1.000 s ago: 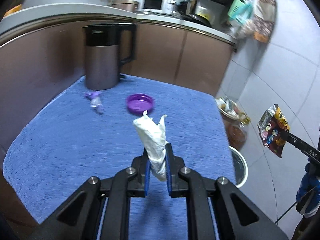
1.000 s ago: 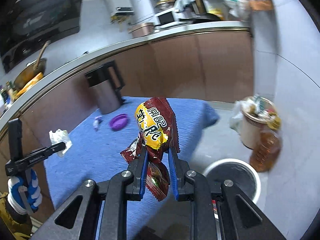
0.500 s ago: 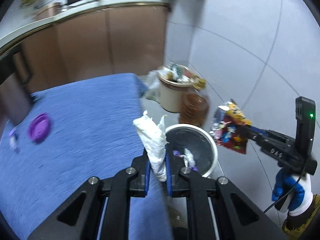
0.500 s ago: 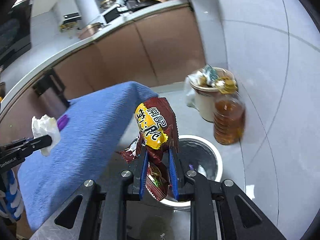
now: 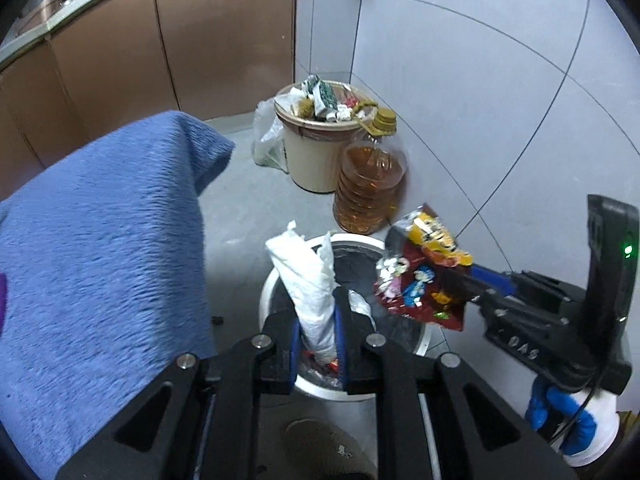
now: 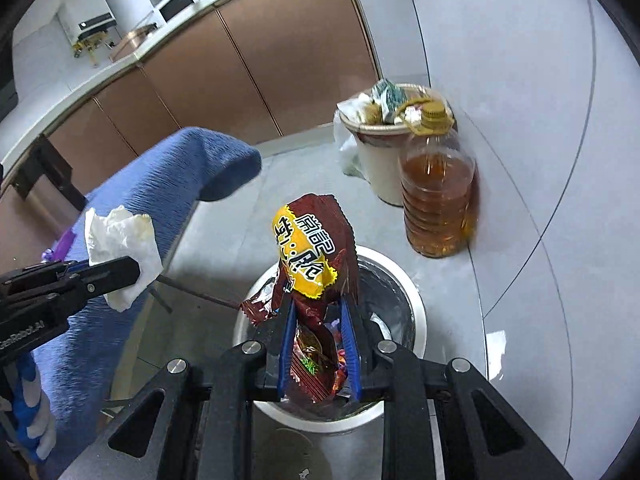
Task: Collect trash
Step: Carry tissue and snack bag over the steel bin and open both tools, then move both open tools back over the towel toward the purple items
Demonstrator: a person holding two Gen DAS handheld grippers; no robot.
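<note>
My left gripper (image 5: 316,332) is shut on a crumpled white tissue (image 5: 310,280) and holds it above the white-rimmed trash bin (image 5: 424,344) on the floor. My right gripper (image 6: 318,344) is shut on a red and yellow snack wrapper (image 6: 316,256) and holds it over the same bin (image 6: 416,304). The wrapper also shows in the left wrist view (image 5: 424,280), and the tissue in the right wrist view (image 6: 120,240). The bin holds some trash, partly hidden by the jaws.
The blue-covered table (image 5: 100,240) stands left of the bin. A beige bin full of rubbish (image 5: 316,148) and a large bottle of amber liquid (image 5: 370,184) stand behind it by the tiled wall. Brown cabinets run along the back.
Both grippers swung right from the table to above the floor bin, still holding the tissue and the wrapper. The kettle and purple lid have left the left view.
</note>
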